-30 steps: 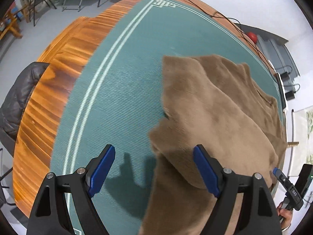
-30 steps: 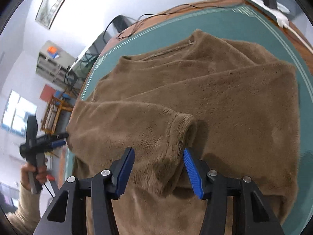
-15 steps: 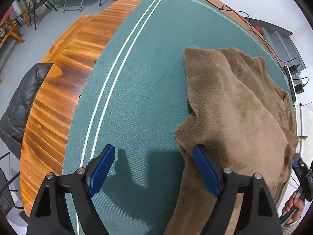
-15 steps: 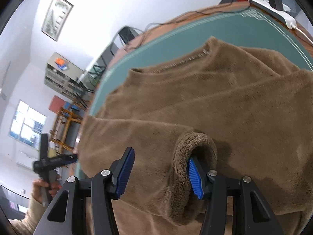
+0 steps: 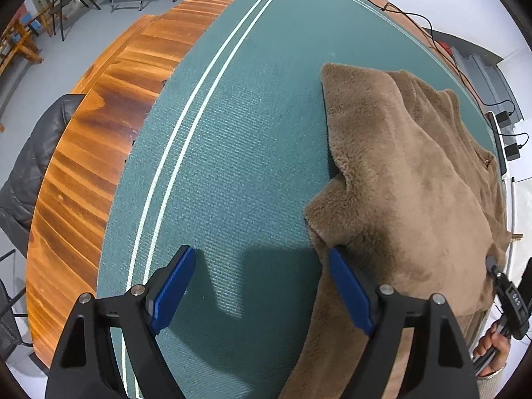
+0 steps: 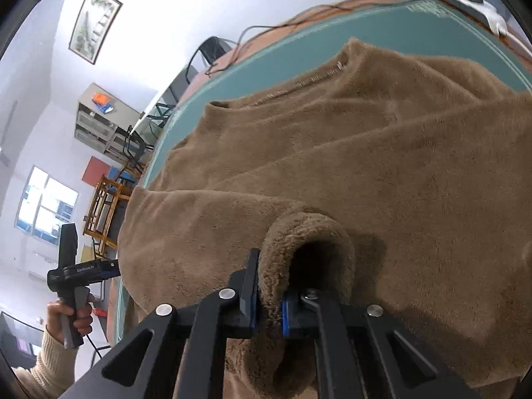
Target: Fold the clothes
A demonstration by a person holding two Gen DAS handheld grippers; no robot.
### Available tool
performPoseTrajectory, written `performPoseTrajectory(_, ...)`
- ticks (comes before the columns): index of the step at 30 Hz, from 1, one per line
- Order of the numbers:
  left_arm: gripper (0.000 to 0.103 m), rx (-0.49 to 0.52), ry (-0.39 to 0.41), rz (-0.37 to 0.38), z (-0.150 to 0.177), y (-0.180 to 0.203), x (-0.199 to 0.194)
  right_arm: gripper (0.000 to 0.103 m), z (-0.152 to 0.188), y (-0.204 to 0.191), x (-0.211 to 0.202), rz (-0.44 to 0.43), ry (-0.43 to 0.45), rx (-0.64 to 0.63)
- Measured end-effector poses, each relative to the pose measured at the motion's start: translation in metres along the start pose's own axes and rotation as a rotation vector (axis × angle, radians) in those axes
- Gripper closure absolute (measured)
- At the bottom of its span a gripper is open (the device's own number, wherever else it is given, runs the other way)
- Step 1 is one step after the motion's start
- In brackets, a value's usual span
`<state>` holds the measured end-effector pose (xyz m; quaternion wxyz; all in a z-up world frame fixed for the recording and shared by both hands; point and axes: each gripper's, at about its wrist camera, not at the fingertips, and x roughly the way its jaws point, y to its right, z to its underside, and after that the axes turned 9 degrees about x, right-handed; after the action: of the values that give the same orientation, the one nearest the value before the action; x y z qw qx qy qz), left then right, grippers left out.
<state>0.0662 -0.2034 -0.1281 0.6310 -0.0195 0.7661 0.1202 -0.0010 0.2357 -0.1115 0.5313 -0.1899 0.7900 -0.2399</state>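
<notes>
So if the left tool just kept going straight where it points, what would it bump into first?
Probably the green mat: the left tool is open and angled down at bare mat. The brown fleece lies just off to its right side, so depth is hard to judge.

Black tongs (image 5: 262, 286) with blue pads, silver screws; cream knit sleeve (image 6: 46, 365).

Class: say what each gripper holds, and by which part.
Right gripper: shut on the brown sweater's sleeve cuff. Left gripper: open, holding nothing.
</notes>
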Motion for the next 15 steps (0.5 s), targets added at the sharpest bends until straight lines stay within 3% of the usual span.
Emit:
performPoseTrajectory(7, 0.018, 0.012, 0.019, -0.002, 0.004, 0.007, 0.003, 0.094, -0.022, -0.043, -0.051, -0.012, 0.19, -0.102)
performPoseTrajectory(11, 0.018, 0.019, 0.02, 0.002, 0.006, 0.013, 0.006, 0.094, -0.04, -0.058, -0.098, -0.059, 0.327, -0.1)
performPoseTrajectory(15, 0.018, 0.025, 0.022, 0.005, 0.008, 0.018, 0.01, 0.094, -0.056, -0.057, -0.126, -0.04, 0.433, -0.07)
